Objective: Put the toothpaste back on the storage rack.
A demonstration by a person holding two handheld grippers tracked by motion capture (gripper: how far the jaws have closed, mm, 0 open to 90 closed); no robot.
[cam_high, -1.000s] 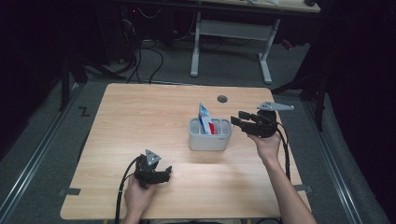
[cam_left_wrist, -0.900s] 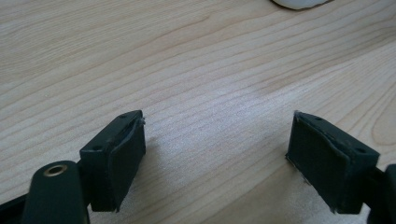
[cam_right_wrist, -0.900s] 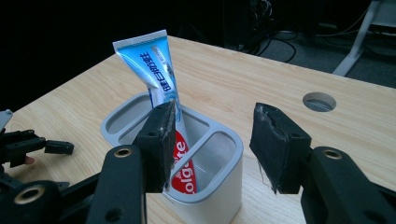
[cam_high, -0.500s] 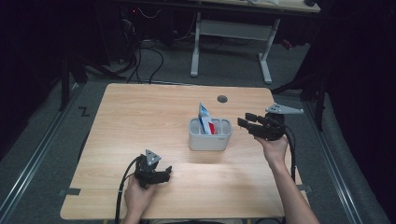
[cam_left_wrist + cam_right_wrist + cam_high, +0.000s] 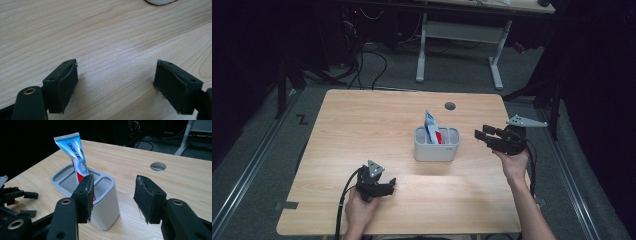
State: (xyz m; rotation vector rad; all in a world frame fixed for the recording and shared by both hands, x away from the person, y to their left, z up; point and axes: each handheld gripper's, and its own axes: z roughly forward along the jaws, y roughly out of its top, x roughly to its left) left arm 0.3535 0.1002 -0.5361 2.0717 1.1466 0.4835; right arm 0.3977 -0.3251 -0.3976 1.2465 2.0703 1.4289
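A grey divided holder (image 5: pixel 436 147) stands at the table's middle, and a blue, white and red toothpaste tube (image 5: pixel 431 128) leans upright in it. My right gripper (image 5: pixel 482 136) hovers just right of the holder, pointing at it, open with nothing between its pads. In the right gripper view the holder (image 5: pixel 106 202) and the tube (image 5: pixel 75 152) sit behind the left jaw of my right gripper (image 5: pixel 113 195). My left gripper (image 5: pixel 388 186) rests low at the table's front left, open; in its own view, bare wood lies between the jaws of my left gripper (image 5: pixel 115 82).
The wooden table (image 5: pixel 362 130) has a round cable hole (image 5: pixel 450 106) behind the holder. A pale desk frame (image 5: pixel 462 35) and cables stand on the floor beyond. The holder's white base (image 5: pixel 160 1) touches the top edge of the left gripper view.
My right gripper has drawn back to the right, away from the holder, jaws unchanged. The left gripper has stayed put.
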